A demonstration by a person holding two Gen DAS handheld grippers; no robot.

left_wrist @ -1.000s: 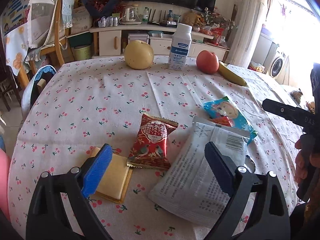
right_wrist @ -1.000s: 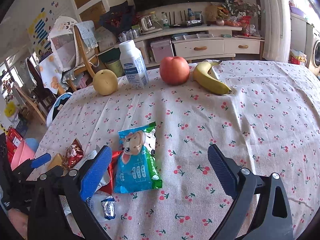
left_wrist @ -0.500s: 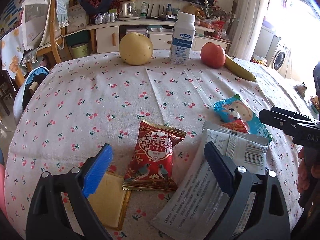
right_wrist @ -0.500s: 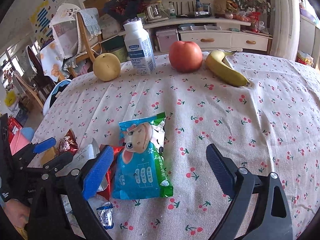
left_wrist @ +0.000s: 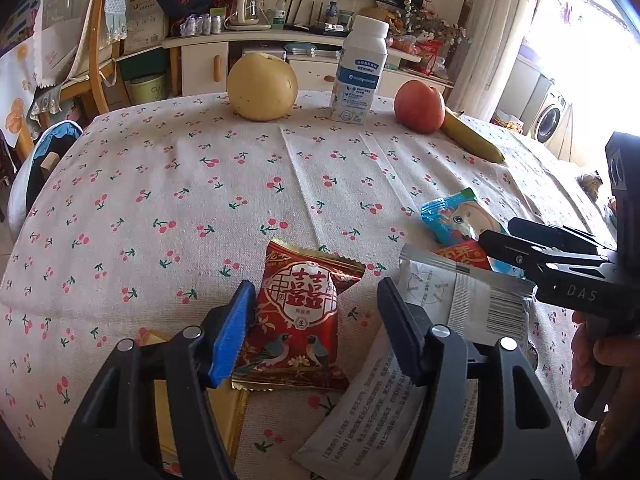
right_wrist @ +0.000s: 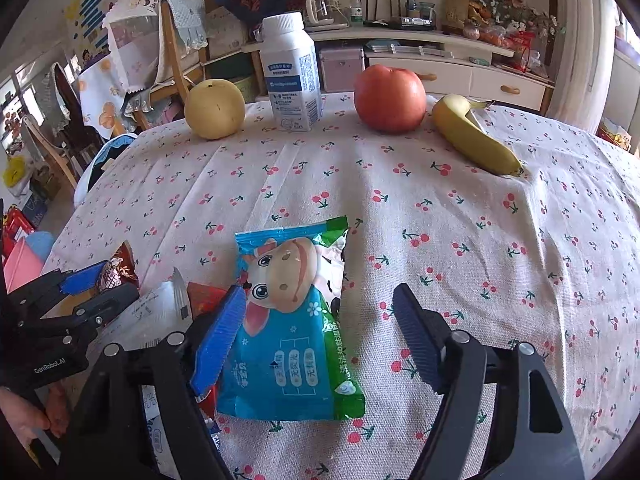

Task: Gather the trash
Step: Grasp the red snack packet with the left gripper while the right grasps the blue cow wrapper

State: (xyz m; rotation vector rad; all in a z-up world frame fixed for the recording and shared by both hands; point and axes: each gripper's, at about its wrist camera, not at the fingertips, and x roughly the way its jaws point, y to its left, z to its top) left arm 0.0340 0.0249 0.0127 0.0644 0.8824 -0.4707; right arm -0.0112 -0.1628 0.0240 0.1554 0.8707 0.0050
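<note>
While closing, left claw (left_wrist: 312,322) straddles red packet (left_wrist: 298,320).

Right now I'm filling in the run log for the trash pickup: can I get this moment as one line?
left gripper: closing around red snack packet, no grip | right gripper: closing around blue wipes packet, no grip

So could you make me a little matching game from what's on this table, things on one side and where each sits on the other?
Things:
1. red packet
2. blue cow packet
3. banana
4. milk bottle

Places:
A. between pear and apple
B. between the left gripper fingers
C. far right, beside the apple
D. between the right gripper fingers

Pairs: 1-B, 2-D, 3-C, 4-A
</note>
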